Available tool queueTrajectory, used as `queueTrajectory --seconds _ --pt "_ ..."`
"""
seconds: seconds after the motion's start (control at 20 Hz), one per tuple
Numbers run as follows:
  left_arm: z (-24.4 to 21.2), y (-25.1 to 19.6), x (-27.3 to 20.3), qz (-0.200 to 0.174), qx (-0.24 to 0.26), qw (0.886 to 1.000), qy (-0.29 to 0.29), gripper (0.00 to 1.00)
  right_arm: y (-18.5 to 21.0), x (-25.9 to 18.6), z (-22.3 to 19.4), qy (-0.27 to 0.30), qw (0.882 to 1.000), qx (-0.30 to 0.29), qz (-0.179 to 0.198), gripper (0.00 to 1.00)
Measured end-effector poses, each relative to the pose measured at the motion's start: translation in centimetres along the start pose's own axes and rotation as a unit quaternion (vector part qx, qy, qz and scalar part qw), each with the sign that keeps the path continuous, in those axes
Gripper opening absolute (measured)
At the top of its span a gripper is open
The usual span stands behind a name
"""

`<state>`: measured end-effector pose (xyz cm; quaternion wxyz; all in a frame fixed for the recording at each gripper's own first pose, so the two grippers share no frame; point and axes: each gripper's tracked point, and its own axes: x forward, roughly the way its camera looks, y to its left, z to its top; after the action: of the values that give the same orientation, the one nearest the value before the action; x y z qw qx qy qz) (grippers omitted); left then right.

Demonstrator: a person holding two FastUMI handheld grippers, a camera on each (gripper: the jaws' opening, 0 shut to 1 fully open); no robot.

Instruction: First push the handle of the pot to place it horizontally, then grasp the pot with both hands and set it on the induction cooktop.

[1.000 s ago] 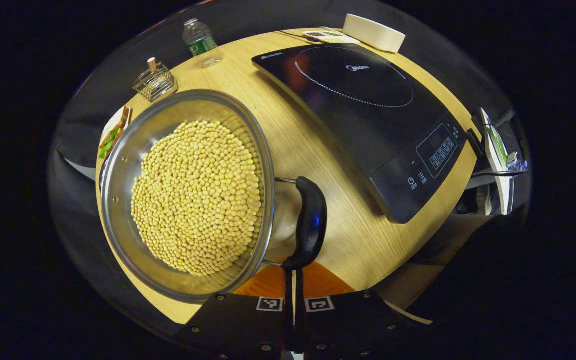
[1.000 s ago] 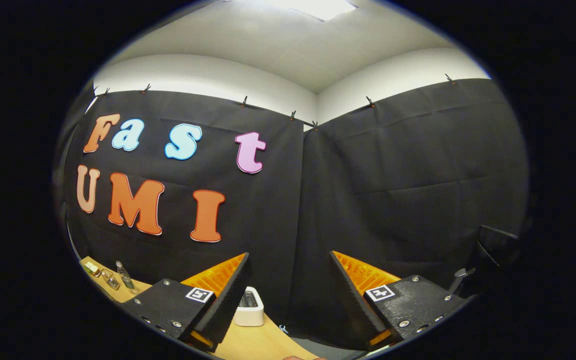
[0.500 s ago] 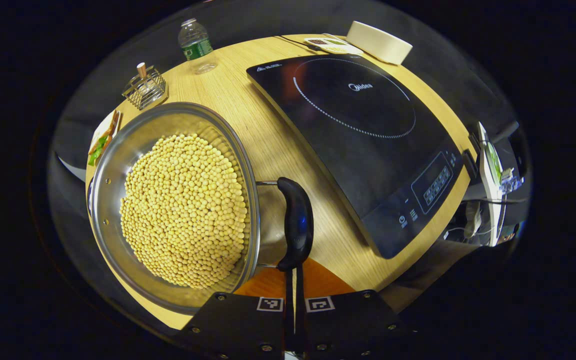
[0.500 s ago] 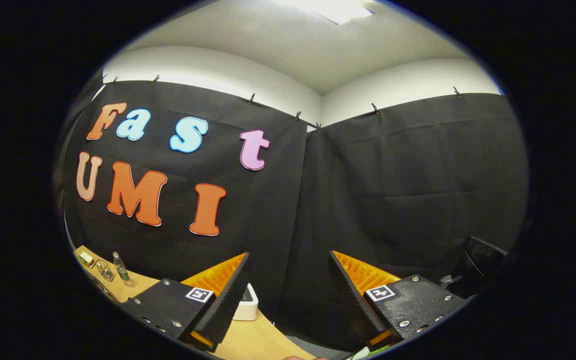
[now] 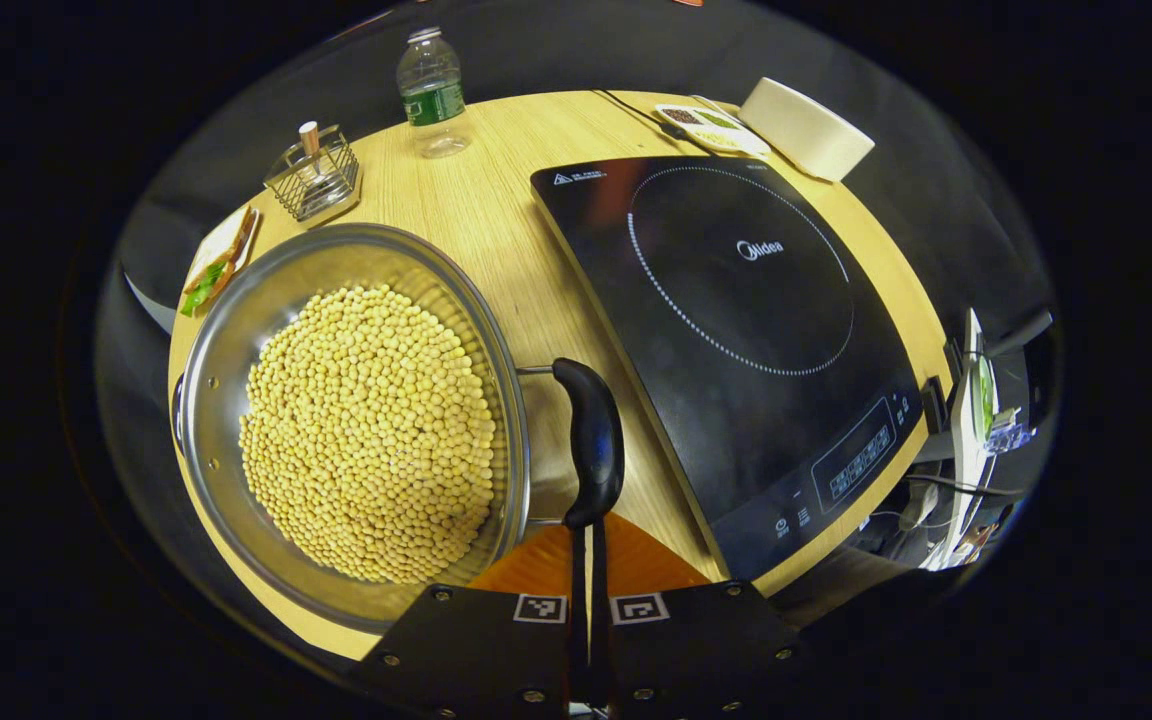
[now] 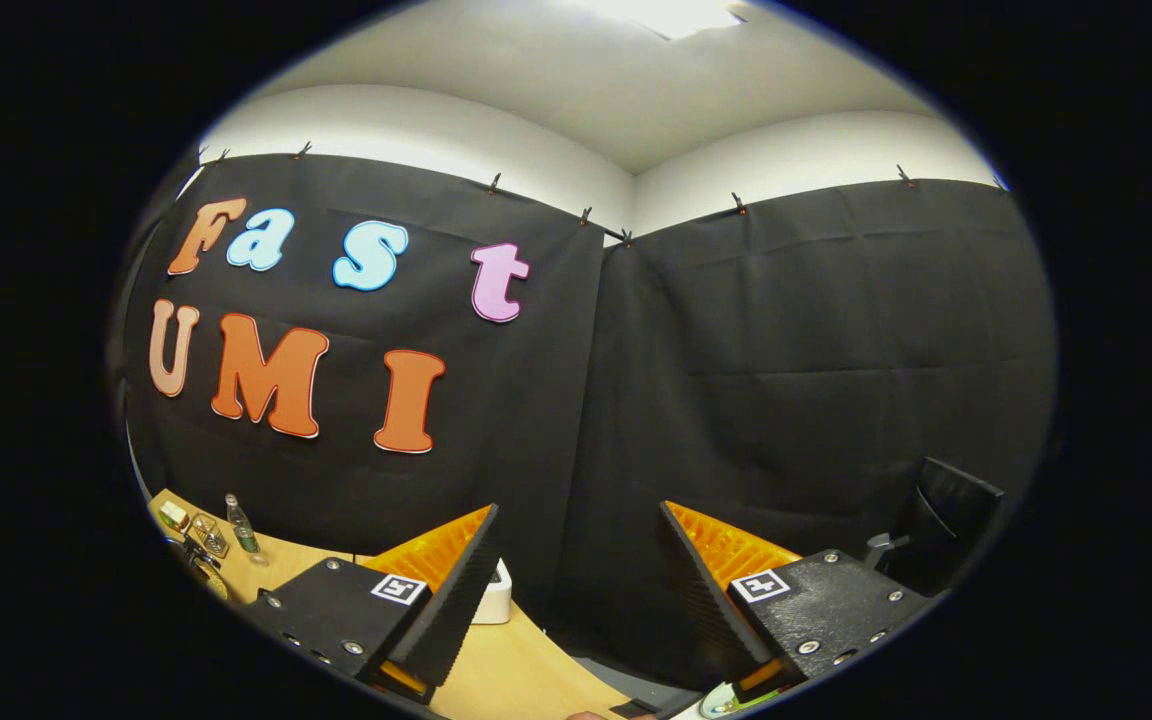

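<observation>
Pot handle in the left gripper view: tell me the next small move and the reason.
Probably keep nudging the black handle with the shut left gripper, whose fingertips sit at the handle's near end. The steel pot of soybeans stands on the table beside the induction cooktop, not on it. The right gripper, open, points at the booth wall, so a two-handed grasp isn't set up.

A round light-wood table (image 5: 496,215) stands in a booth hung with black cloth (image 6: 816,350), clipped along its top edge beneath a white wall (image 6: 436,140). A ceiling light (image 6: 671,12) glows overhead, and a dark chair (image 6: 941,525) sits by the right-hand cloth.
</observation>
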<state>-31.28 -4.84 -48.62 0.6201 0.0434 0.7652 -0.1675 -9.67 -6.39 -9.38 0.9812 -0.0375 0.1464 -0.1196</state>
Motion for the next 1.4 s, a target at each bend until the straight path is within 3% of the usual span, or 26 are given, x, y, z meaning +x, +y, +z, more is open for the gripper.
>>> queueTrajectory --seconds 0.55,1.15,1.4 --pt "3.4 0.1 1.3 0.014 -0.040 0.999 -0.018 0.01 -4.7 -3.6 0.6 0.012 0.998 -0.016 -0.053 0.95" --pt "6.4 -0.1 3.0 0.027 -0.045 0.998 -0.029 0.02 -6.4 -5.8 1.5 0.017 0.997 -0.031 -0.069 0.95" --pt "6.3 0.2 2.2 0.017 -0.044 0.998 -0.041 0.02 -5.0 -4.6 1.1 0.025 0.998 -0.026 -0.059 0.95"
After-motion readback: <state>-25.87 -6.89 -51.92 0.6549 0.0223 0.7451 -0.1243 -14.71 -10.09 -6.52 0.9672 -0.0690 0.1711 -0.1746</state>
